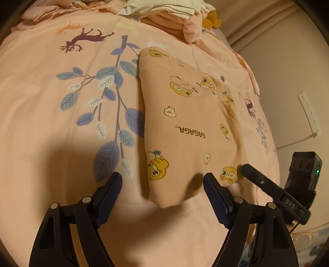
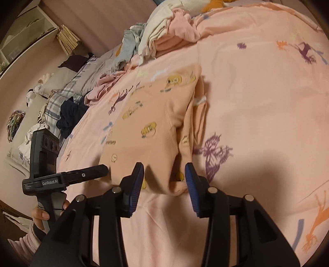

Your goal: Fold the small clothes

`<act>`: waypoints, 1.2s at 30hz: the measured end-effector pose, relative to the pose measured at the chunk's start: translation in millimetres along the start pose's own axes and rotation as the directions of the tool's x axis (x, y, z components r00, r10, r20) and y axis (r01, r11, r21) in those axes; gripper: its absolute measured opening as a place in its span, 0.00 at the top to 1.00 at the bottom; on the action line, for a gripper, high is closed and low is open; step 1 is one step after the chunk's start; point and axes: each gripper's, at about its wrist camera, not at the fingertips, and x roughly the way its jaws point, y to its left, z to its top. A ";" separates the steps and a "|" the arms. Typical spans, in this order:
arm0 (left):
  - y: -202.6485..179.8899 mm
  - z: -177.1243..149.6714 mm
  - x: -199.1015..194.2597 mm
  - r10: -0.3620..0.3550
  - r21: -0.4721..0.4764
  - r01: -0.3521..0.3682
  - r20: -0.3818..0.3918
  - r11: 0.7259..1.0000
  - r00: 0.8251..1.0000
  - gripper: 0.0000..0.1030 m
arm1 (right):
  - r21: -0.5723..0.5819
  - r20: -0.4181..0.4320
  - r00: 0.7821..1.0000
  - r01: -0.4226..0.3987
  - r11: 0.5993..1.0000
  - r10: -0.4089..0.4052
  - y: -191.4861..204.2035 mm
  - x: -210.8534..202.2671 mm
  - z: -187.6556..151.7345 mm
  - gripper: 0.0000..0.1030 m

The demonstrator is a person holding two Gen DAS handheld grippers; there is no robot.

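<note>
A small peach garment printed with yellow cartoon ducks and the word GAGAGA lies folded lengthwise on the pink bedspread. My left gripper is open and empty, with the garment's near corner between its fingers. The right gripper also shows in this view, at the garment's near right edge. In the right wrist view the same garment lies with a folded flap along its right side. My right gripper is open over the garment's near edge, holding nothing. The left gripper also shows in the right wrist view, at the left.
A pile of pink, white and grey clothes lies at the far end of the bed, also in the left wrist view. Dark clothing and plaid pillows lie on the left. A wall runs along the bed's right side.
</note>
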 end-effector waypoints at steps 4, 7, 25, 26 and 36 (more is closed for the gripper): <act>-2.8 -4.0 0.5 0.000 -0.011 0.000 0.004 1.000 1.000 0.22 | -0.009 0.002 1.000 0.011 1.000 -0.011 2.0 -0.6 -3.9 0.75; -4.8 -6.0 3.5 -0.007 -0.019 0.007 0.006 1.000 1.000 0.22 | -0.042 -0.002 1.000 0.000 0.999 0.000 7.0 -2.6 -9.6 0.82; -13.0 -6.9 11.6 0.054 -0.003 -0.054 0.039 0.999 0.998 0.28 | 0.031 0.070 0.996 0.056 0.998 -0.058 0.7 -16.2 -13.9 0.96; -12.9 -6.8 12.4 0.054 -0.001 -0.054 0.040 0.999 0.998 0.28 | 0.038 0.076 0.995 0.060 0.997 -0.063 -1.0 -18.2 -13.4 0.96; -10.3 -5.3 14.6 0.058 0.005 -0.059 0.042 0.998 0.997 0.28 | 0.080 0.030 0.995 0.092 0.993 -0.095 -13.4 -9.2 -21.6 0.95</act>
